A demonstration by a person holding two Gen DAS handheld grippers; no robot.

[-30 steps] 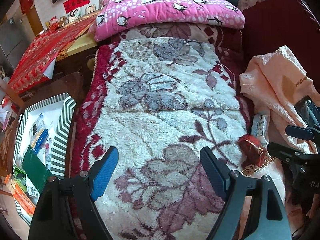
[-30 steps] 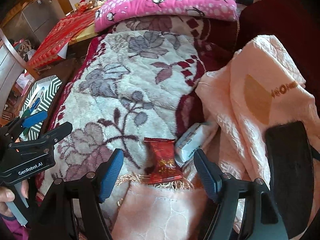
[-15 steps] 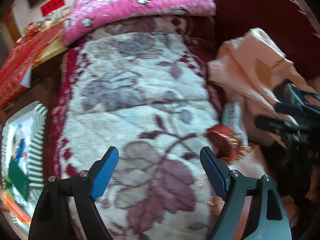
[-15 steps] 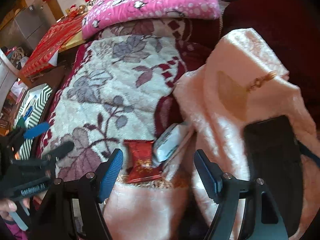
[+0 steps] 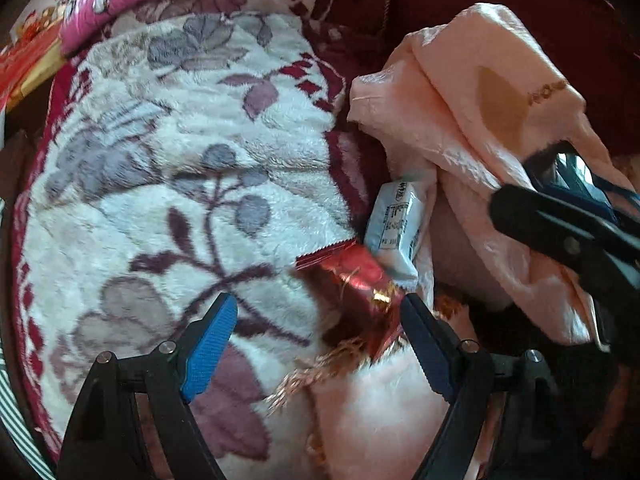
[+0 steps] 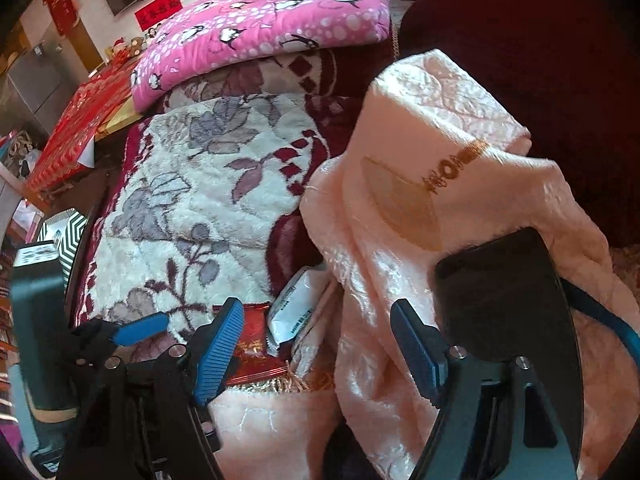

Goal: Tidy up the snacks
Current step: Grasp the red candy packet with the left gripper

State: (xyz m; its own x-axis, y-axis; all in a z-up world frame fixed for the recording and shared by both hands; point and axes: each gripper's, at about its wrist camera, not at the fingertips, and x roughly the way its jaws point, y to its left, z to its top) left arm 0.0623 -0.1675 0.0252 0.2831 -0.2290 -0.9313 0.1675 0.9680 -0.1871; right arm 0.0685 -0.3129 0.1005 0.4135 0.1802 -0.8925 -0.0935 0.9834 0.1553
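A red foil snack packet (image 5: 356, 280) lies on the flowered blanket (image 5: 192, 184) at its fringed edge. A pale blue-white packet (image 5: 396, 228) leans against it, partly tucked under a peach cloth (image 5: 472, 100). My left gripper (image 5: 318, 312) hovers open just short of the red packet, whose near end lies by the right fingertip. In the right wrist view my right gripper (image 6: 316, 312) is open above the peach cloth (image 6: 420, 200). The red packet (image 6: 252, 356) and the white packet (image 6: 296, 308) sit by its left finger. The left gripper (image 6: 136, 328) shows at lower left.
A pink penguin-print quilt (image 6: 260, 28) lies folded at the far end of the blanket. A black flat object with a blue strap (image 6: 500, 280) rests on the peach cloth. A striped box (image 6: 68, 232) stands off the blanket's left edge. Dark red upholstery rises on the right.
My left gripper has swung right and down across the blanket until the red packet lies by its right fingertip. The right gripper has shifted a little and rolled. Both stay open.
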